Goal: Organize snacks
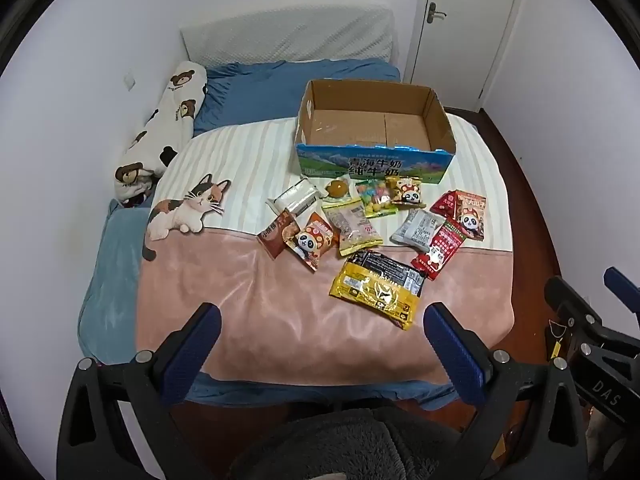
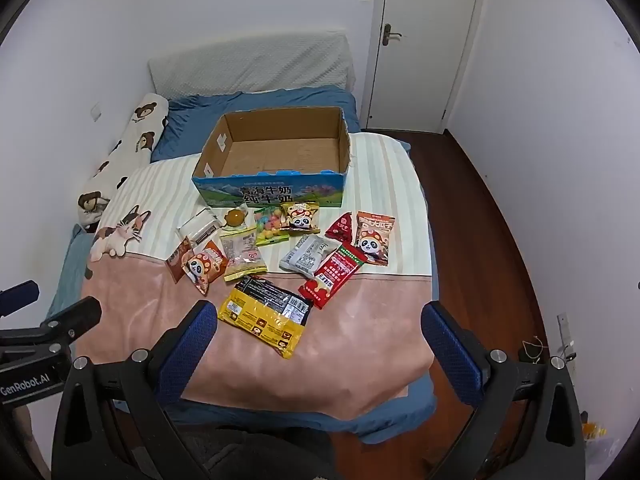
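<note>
An empty cardboard box (image 1: 374,130) (image 2: 276,152) with a blue printed front stands on the bed. Several snack packets lie in front of it: a yellow-black packet (image 1: 376,290) (image 2: 264,320) nearest, a red packet (image 1: 440,250) (image 2: 334,276), a grey packet (image 1: 416,230) (image 2: 306,258), panda packets (image 1: 310,242) (image 2: 374,238), a beige packet (image 1: 354,226) (image 2: 242,256). My left gripper (image 1: 320,328) is open and empty, held back above the bed's near edge. My right gripper (image 2: 320,328) is open and empty, likewise held back.
The bed has a pink and striped cat blanket (image 1: 280,280) (image 2: 360,340), a blue sheet and a bear-print pillow (image 1: 160,132) along the left wall. Wooden floor (image 2: 480,220) and a white door (image 2: 420,40) lie to the right.
</note>
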